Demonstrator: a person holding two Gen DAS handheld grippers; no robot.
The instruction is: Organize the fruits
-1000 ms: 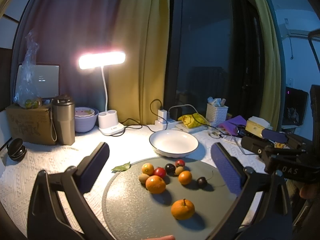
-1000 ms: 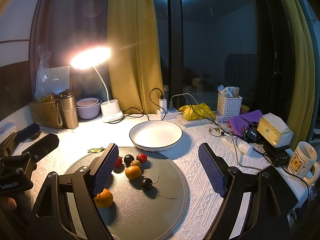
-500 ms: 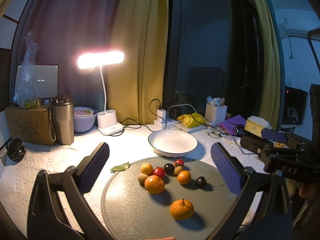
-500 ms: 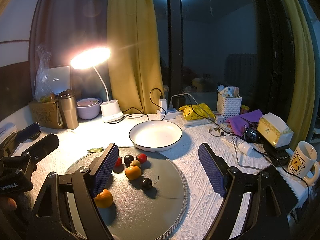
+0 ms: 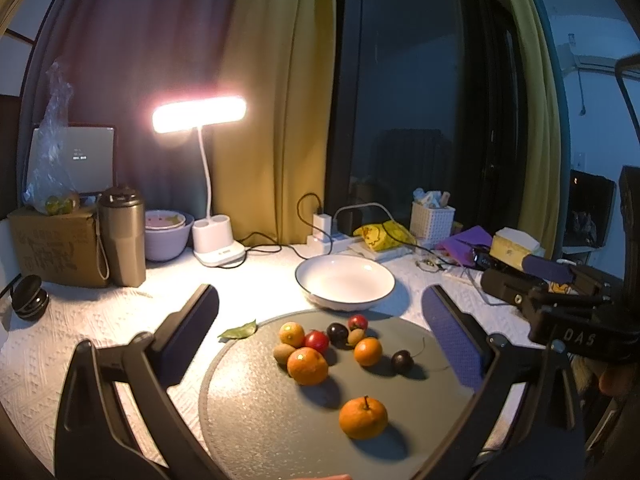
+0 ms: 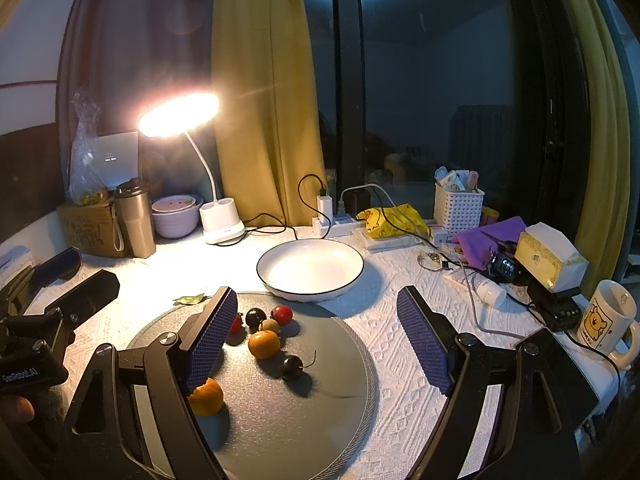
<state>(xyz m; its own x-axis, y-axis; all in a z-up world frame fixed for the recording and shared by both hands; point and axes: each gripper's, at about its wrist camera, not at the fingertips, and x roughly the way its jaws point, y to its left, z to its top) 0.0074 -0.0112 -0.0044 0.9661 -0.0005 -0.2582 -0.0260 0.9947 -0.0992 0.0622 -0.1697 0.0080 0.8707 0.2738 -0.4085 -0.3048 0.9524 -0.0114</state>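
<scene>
both hand-held grippers hang with fingers spread wide, holding nothing: the left hand-held gripper [image 5: 320,328] and right hand-held gripper [image 6: 316,336] above the round grey mat [image 5: 260,408] on the bench, where oranges [image 5: 307,366], cherries and tomatoes cluster just before the empty white bowl [image 5: 345,282].

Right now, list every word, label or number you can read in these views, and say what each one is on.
"DAS": on the body of the right gripper, seen from the left wrist view.
"GeoRobot.AI": on the body of the left gripper, seen from the right wrist view.
"LOVE U": under the bear on the white mug; small, so a likely reading only.
Small screen: white characters, too small to read.
Cardboard box: faint print, unreadable.
</scene>
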